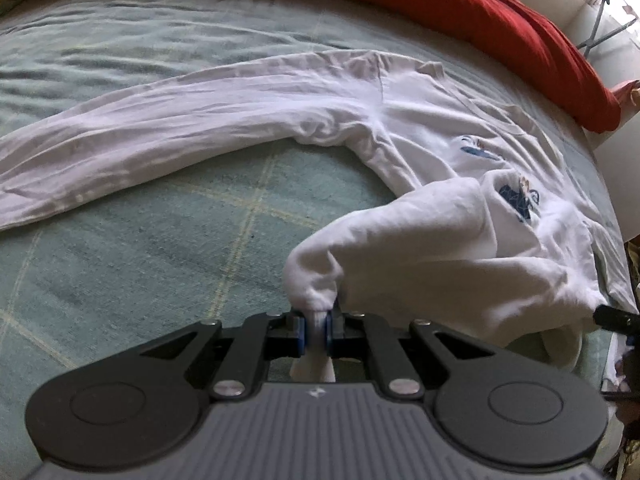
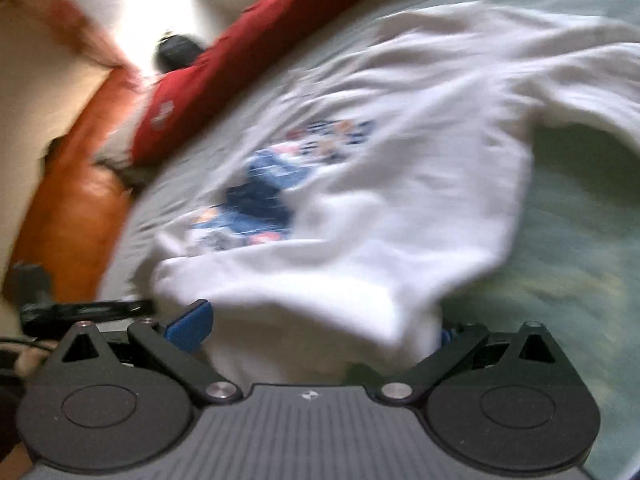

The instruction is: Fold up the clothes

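A white long-sleeved shirt [image 1: 420,132] with a blue print [image 1: 516,196] lies on the bed, one sleeve [image 1: 160,120] stretched out to the left. My left gripper [image 1: 316,330] is shut on a bunched edge of the shirt's lower part, which is lifted and folded over toward the print. In the blurred right wrist view the shirt [image 2: 400,160] fills the middle. My right gripper [image 2: 320,330] stands open with its jaws wide apart, and a fold of white cloth hangs between the blue pads [image 2: 192,326].
A pale green checked bed cover [image 1: 160,240] is under the shirt. A red blanket [image 1: 480,12] runs along the far side. An orange padded bed edge [image 2: 72,200] is at the left of the right wrist view. A drying rack [image 1: 600,28] stands by the window.
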Motion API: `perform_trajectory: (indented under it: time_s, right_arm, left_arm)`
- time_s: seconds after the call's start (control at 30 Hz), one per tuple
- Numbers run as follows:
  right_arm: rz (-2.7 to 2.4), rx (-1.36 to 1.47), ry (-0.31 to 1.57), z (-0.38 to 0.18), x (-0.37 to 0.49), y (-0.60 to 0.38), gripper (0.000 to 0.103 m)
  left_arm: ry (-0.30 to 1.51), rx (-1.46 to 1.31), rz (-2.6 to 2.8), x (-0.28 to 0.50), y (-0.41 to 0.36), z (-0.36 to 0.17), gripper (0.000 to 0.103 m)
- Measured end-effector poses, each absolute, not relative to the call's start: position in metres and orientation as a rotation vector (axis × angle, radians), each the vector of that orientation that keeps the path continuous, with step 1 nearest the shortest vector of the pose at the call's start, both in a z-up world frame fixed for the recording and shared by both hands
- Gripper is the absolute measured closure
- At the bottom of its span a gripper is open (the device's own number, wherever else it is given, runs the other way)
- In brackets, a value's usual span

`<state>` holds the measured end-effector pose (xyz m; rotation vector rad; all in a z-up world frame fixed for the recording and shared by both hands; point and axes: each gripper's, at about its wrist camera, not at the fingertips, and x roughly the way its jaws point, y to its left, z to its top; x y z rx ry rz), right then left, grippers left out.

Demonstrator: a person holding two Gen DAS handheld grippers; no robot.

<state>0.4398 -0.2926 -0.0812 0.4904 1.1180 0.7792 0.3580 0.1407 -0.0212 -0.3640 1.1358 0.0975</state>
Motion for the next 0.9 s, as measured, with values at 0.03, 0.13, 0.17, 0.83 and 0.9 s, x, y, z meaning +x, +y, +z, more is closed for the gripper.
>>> perform_trajectory:
  time_s: [0.03,0.13,0.17,0.83,0.9]
  right_arm:
    - [0.803,0.488,1.117,-0.084,0.442,-0.29,0.0]
    - [0.853,0.549,1.083,-0.098,0.448,-0.295,0.0]
    - [0.873,0.564,1.077,-0.099,0.448,-0.299,0.0]
    - [0.777,0.653,1.173,-0.123,0.462,-0.33,0.086]
    - [0.731,0.698,1.202,-0.121,0.461,-0.33,0.086]
  left_arm:
    - [1.138,-0.362,0.096,0.358,0.141,-0.021,0.096]
    - [1.142,-0.35,0.088,0.358,0.14,-0.02,0.096]
    - [1.145,-0.347,0.086,0.358,0.14,-0.021,0.096]
    - [1.157,-0.362,0.086,0.36,0.137,-0.028,0.096]
    - [1.155,-0.362,0.088,0.36,0.138,-0.027,0.096]
